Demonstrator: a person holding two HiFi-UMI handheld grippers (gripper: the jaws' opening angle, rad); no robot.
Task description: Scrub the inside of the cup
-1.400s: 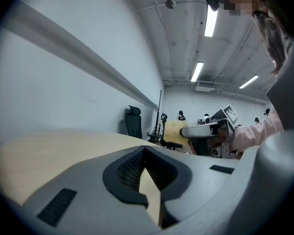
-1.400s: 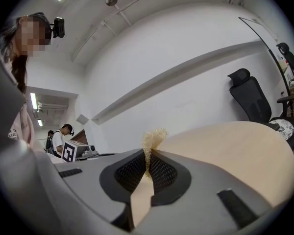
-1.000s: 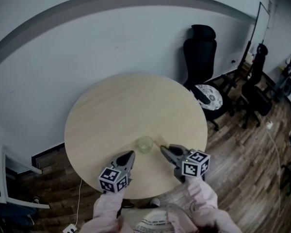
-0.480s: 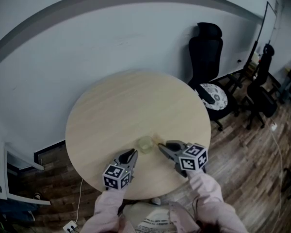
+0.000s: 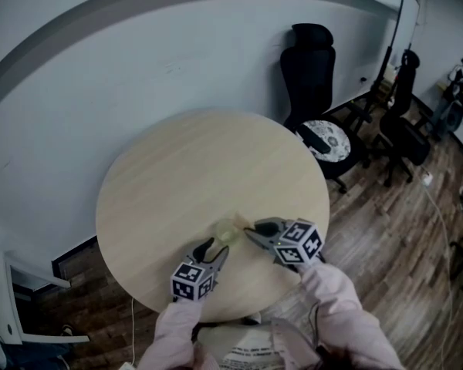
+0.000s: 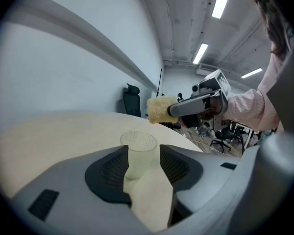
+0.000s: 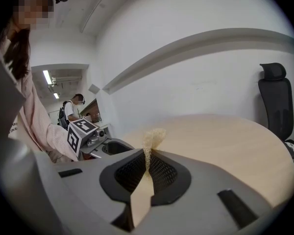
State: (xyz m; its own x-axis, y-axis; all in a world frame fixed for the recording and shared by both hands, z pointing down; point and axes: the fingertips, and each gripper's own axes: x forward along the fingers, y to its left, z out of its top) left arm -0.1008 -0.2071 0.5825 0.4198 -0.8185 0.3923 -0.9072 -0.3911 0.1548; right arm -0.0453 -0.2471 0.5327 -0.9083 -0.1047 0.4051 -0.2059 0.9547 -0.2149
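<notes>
A small translucent cup [image 5: 226, 230] stands upright on the round wooden table [image 5: 177, 168], near its front edge. My left gripper [image 5: 214, 248] is just behind it. In the left gripper view the cup [image 6: 137, 155] stands between the two jaws, which are opening. The pads are close beside its walls, with no clear squeeze. My right gripper [image 5: 251, 232] is shut on a yellow sponge [image 6: 161, 109] and hovers just right of the cup, above the rim. The sponge [image 7: 154, 137] sticks out past the pinched fingertips of the right gripper [image 7: 148, 156].
A black high-backed office chair [image 5: 309, 68] stands behind the table at the right, with a patterned seat [image 5: 324, 141] below it. More dark chairs [image 5: 405, 129] stand on the wooden floor at the far right. A white wall curves behind the table.
My left gripper has moved forward to the cup and its jaws have parted around it. The right gripper has brought the sponge slightly closer to the cup.
</notes>
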